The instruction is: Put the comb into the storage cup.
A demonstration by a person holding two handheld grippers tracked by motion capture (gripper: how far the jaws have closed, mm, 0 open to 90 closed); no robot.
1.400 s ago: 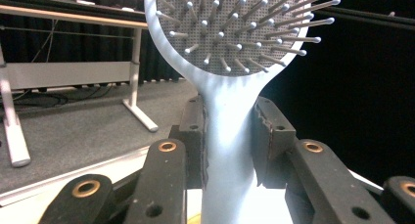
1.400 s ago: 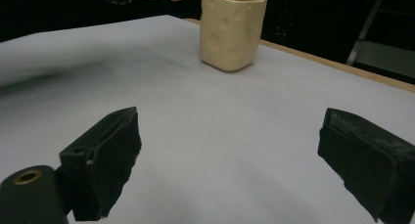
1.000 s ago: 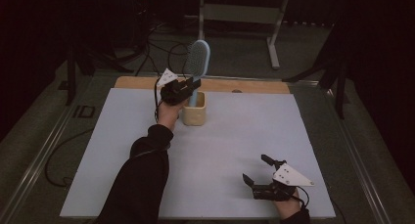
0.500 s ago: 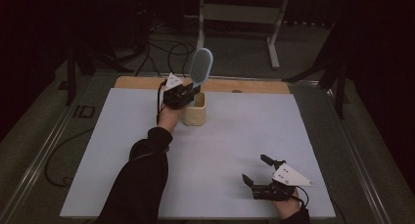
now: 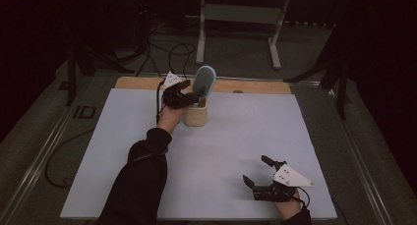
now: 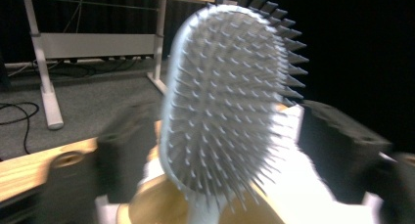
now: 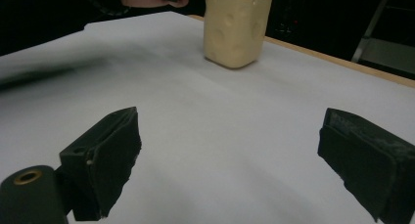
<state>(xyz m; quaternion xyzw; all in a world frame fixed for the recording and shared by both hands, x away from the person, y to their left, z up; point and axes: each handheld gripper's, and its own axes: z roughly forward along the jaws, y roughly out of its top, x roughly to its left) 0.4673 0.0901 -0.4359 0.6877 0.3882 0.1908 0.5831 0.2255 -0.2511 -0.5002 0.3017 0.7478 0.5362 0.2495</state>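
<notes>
A pale blue hairbrush (image 5: 204, 81) stands handle-down in a cream cup (image 5: 195, 114) at the far middle of the white table (image 5: 123, 151). My left gripper (image 5: 185, 93) sits just left of the brush head. Its jaws have just been opening, and in the left gripper view the bristled head (image 6: 230, 101) rises between them with a gap to each pad, above the cup's rim (image 6: 156, 209). My right gripper (image 5: 253, 169) rests open near the table's front right edge with nothing between its jaws. From the right gripper view (image 7: 232, 119) the cup (image 7: 237, 28) stands far ahead.
A wooden strip (image 5: 255, 86) runs along the table's far edge. Behind it stand a metal frame (image 5: 241, 14) and loose cables (image 5: 167, 50) on the floor. A black sleeve (image 5: 140, 181) reaches across the table's left half.
The left gripper's jaws have come apart from the brush. The brush has sunk lower into the cup. The right gripper has stayed where it was.
</notes>
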